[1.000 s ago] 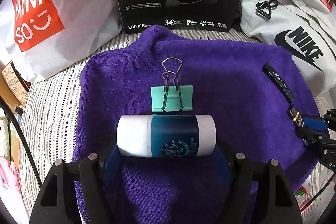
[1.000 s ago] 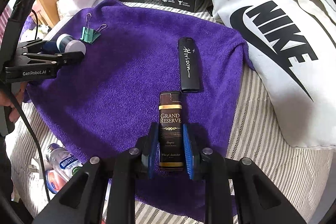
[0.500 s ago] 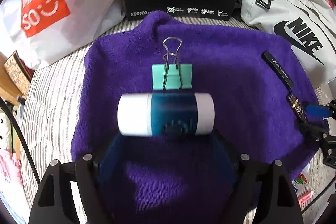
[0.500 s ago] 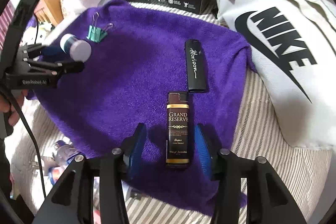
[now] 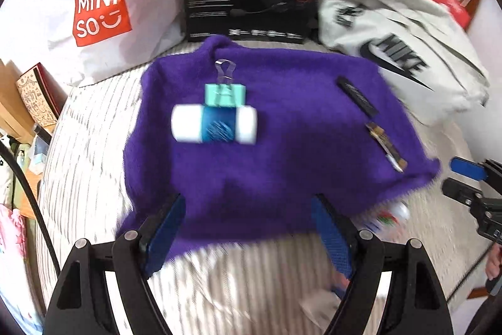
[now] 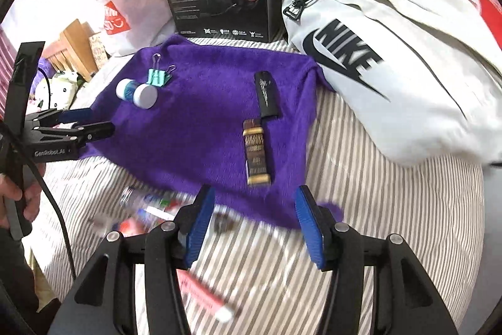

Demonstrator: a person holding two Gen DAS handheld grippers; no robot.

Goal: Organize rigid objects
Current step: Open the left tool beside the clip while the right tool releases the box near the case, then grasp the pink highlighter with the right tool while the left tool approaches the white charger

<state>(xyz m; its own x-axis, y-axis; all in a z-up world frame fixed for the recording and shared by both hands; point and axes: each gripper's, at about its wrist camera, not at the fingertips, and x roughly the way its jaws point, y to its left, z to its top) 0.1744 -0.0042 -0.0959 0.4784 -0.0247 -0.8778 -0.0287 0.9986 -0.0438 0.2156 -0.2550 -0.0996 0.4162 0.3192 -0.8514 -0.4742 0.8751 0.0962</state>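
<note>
Done: 4 items paired on purple towel (image 6: pixel 200 127); bottle (image 5: pixel 214 124) at 12 touching binder clip (image 5: pixel 224 94).
Claws: left gripper (image 5: pixel 251 236), right gripper (image 6: pixel 255 228) both spread, empty.
Left: apparently nothing.

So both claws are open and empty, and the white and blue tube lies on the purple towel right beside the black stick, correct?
Not quite. The white and blue tube lies beside the green binder clip, not the black stick, as the right wrist view shows. Both claws, left and right, are open and empty.

Bright, even light; heavy motion blur, fisheye bending at edges.

nike bag (image 6: pixel 392 77) (miniso bag (image 5: pixel 100 11))
</note>
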